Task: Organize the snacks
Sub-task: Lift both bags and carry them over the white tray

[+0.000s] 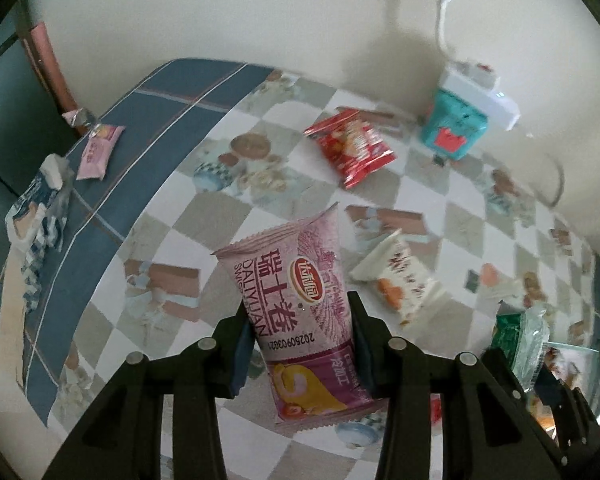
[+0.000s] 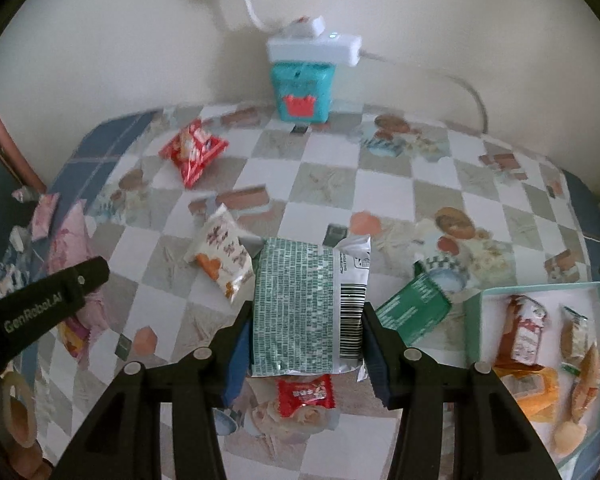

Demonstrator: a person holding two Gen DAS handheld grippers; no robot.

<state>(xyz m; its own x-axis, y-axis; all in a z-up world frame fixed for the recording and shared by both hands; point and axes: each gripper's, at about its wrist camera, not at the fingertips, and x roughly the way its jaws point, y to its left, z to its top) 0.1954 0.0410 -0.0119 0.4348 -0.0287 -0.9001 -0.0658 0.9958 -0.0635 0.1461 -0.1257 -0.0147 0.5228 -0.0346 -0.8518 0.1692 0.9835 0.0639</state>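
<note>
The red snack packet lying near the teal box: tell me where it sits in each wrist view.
Left wrist view: the red snack packet lies upper centre-right on the checked tablecloth, just left of the teal box.
Right wrist view: the same packet lies upper left, left of and below the teal box.
Shared landmark: the teal box against the wall, with a white device on top.

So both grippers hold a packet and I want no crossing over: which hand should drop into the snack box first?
Right. Its gripper grips the green packet with the snack box just to its right; the left wrist view shows no box near the pink packet.
</note>
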